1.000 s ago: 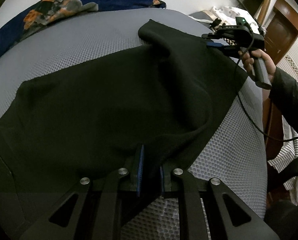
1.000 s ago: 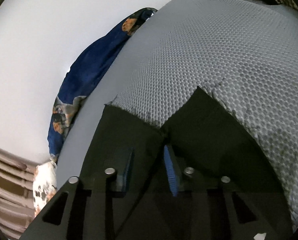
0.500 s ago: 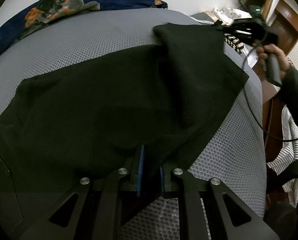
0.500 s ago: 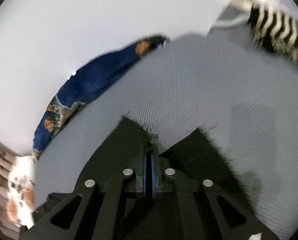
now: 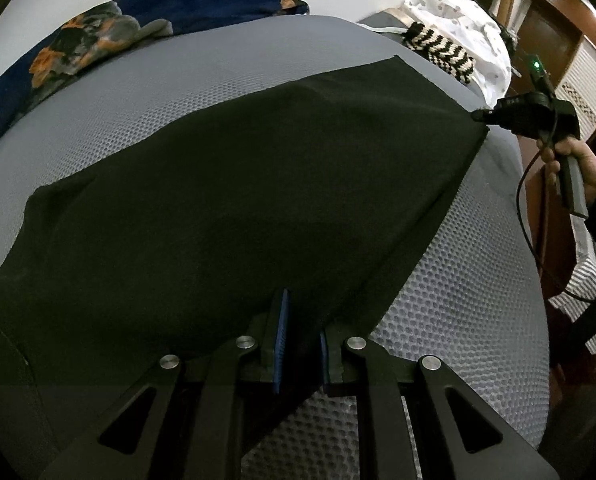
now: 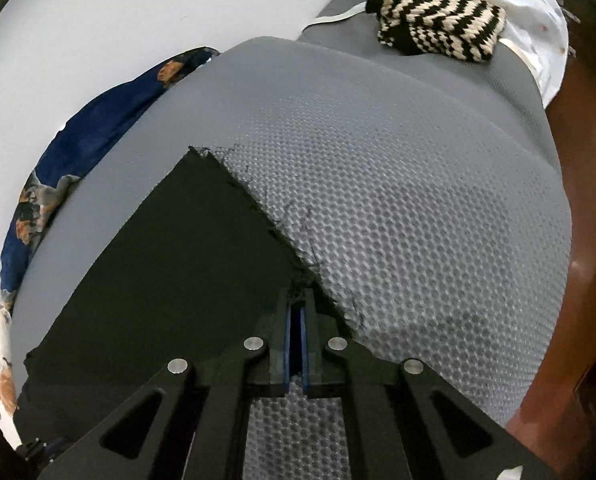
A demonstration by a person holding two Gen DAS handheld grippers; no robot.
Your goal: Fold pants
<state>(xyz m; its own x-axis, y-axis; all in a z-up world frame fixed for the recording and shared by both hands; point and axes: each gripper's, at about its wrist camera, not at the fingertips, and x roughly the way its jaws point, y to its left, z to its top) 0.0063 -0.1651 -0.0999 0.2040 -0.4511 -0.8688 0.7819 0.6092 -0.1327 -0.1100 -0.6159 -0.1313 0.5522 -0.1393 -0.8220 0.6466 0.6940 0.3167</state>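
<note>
Black pants (image 5: 238,184) lie spread flat over a grey mesh mattress (image 5: 465,340). My left gripper (image 5: 302,322) is shut on the near edge of the pants, with cloth pinched between its blue pads. My right gripper (image 6: 297,306) is shut on the frayed hem corner of a pant leg (image 6: 202,248). In the left wrist view the right gripper (image 5: 482,115) holds that corner at the far right, stretched out toward the mattress's side, with a hand (image 5: 569,156) on its handle.
A blue patterned blanket (image 5: 110,28) lies along the wall at the back left. A black-and-cream striped knit item (image 6: 437,28) and white cloth (image 5: 469,24) sit at the head of the mattress. Brown wooden furniture (image 6: 585,184) borders the mattress on the right.
My right gripper closed on the pant leg's hem and pulled it out to the right. The folded-over leg is now stretched flat. My left gripper stayed put, still shut on the pants.
</note>
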